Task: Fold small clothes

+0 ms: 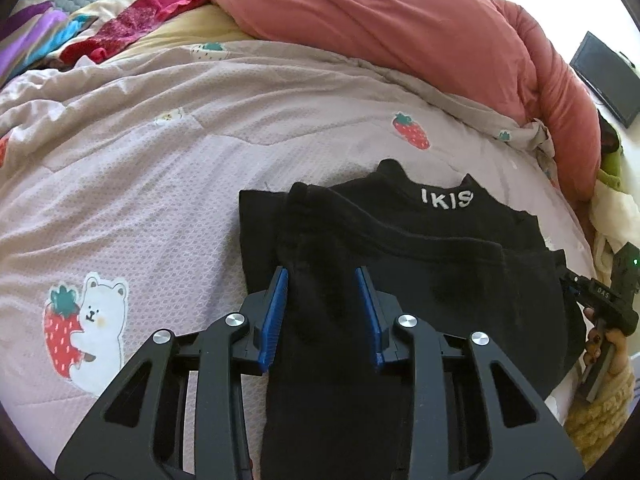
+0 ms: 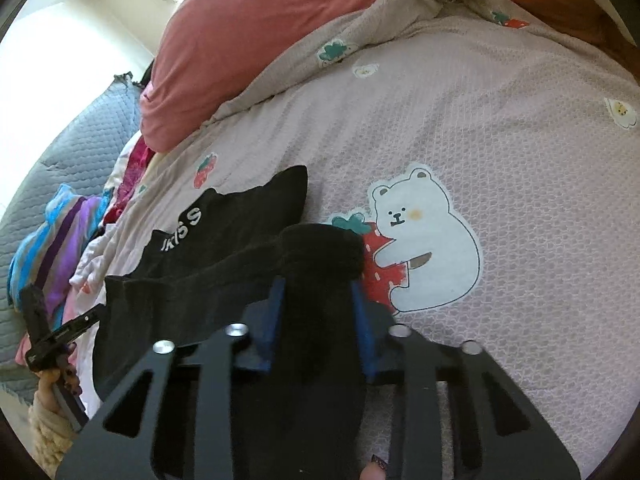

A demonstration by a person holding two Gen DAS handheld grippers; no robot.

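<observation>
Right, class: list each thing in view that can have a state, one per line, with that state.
black garment: partly folded, flat on the bedspread
left gripper: shut on black garment
right gripper: shut on black garment
bedspread: spread out, wrinkled
pink duvet: bunched up

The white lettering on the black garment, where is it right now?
The white lettering sits on the black garment's far edge in the left wrist view, ahead and right of the left gripper, below the pink duvet.
</observation>
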